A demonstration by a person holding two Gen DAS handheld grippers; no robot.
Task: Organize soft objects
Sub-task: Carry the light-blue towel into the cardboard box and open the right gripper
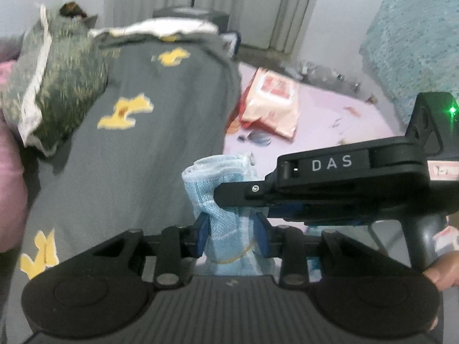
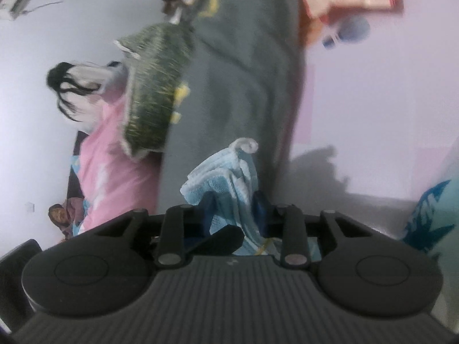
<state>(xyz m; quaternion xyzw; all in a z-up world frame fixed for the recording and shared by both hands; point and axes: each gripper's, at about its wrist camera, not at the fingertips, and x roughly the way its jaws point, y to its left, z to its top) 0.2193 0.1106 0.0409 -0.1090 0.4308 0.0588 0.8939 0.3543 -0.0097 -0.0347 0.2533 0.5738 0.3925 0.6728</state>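
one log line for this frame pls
left hand-held gripper: shut on blue towel | right hand-held gripper: shut on same towel | towel: bunched, over grey blanket

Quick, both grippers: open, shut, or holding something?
Left gripper: shut on the folded light blue terry towel.
Right gripper: shut on the same towel, gripping it from the side.
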